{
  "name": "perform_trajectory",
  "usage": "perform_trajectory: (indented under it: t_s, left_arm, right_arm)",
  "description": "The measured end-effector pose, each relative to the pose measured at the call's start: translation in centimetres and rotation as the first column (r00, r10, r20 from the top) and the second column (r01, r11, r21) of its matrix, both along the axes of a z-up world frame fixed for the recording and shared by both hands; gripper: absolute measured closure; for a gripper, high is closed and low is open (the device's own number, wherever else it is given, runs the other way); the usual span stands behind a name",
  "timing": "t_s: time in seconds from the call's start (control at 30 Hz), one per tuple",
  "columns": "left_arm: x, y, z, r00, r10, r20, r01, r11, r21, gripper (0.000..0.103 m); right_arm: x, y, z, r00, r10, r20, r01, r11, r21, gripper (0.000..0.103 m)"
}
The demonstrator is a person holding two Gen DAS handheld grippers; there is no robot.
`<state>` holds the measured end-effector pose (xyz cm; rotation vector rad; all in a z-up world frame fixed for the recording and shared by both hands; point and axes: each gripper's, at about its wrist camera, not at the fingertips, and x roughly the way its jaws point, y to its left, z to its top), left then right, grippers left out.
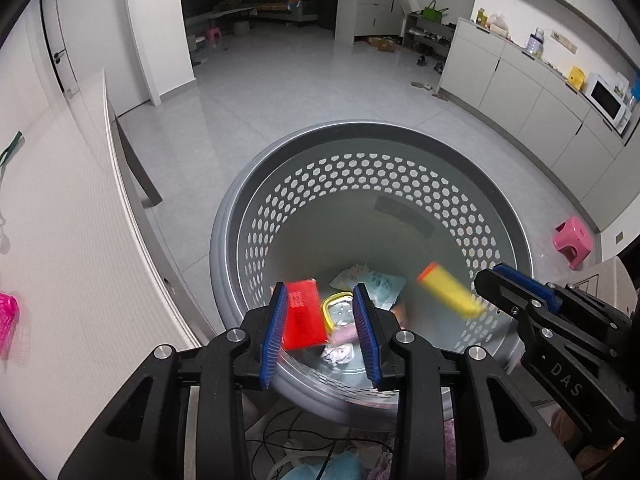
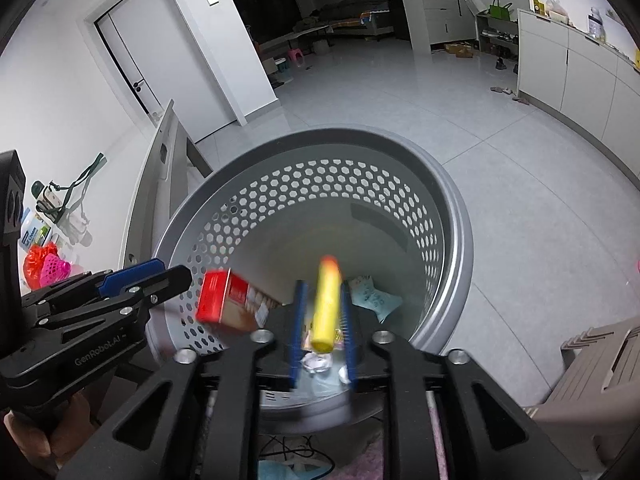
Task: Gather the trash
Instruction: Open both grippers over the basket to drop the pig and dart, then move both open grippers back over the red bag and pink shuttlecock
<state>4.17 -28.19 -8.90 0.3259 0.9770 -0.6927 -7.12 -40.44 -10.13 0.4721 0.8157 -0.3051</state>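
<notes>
Now both the left gripper [image 1: 320, 334] and right gripper [image 2: 322, 334], jaws parted and empty, drop the red box [image 1: 303, 315] and yellow tube [image 2: 327, 305] into the basket [image 1: 400, 136] at frame centre; next comes fetching more trash

"DAS" stands in pale letters on the black body of the right gripper [image 1: 486, 280], at the lower right of the left wrist view; "GenRobot.AI" runs along the black body of the left gripper [image 2: 176, 276], at the lower left of the right wrist view; the red box [image 2: 228, 302] carries white print too blurred to read; a blue-and-white label on a package [image 2: 36, 234] at the far left edge cannot be read
</notes>
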Motion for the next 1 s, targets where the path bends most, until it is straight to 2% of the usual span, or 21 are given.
perform_trajectory:
  t_s: [0.33, 0.47, 0.6, 0.73, 1.0]
  left_arm:
    - [-0.3, 0.5, 0.3, 1.000, 0.008, 0.012, -0.008, 1.000, -0.006, 0.064]
    - [-0.5, 0.8, 0.6, 1.000, 0.020, 0.024, -0.019, 1.000, -0.014, 0.057]
    - [-0.6, 1.7, 1.2, 0.999, 0.034, 0.042, -0.033, 0.999, -0.027, 0.047]
    - [-1.0, 2.6, 2.1, 0.997, 0.047, 0.065, -0.044, 0.998, -0.040, 0.044]
    - [-1.2, 6.0, 4.3, 0.987, 0.104, 0.120, -0.094, 0.992, -0.080, 0.032]
  right_arm:
    - [-0.1, 0.2, 0.3, 1.000, -0.001, 0.003, 0.001, 1.000, -0.002, 0.078]
    - [-0.1, 0.5, 0.7, 1.000, 0.003, 0.013, -0.003, 1.000, -0.008, 0.078]
    - [-0.2, 1.1, 1.4, 1.000, 0.010, 0.028, -0.010, 1.000, -0.019, 0.074]
    - [-0.3, 1.9, 2.1, 0.999, 0.017, 0.041, -0.015, 0.999, -0.038, 0.069]
    - [-0.4, 4.6, 4.2, 0.995, 0.056, 0.082, -0.049, 0.995, -0.086, 0.053]
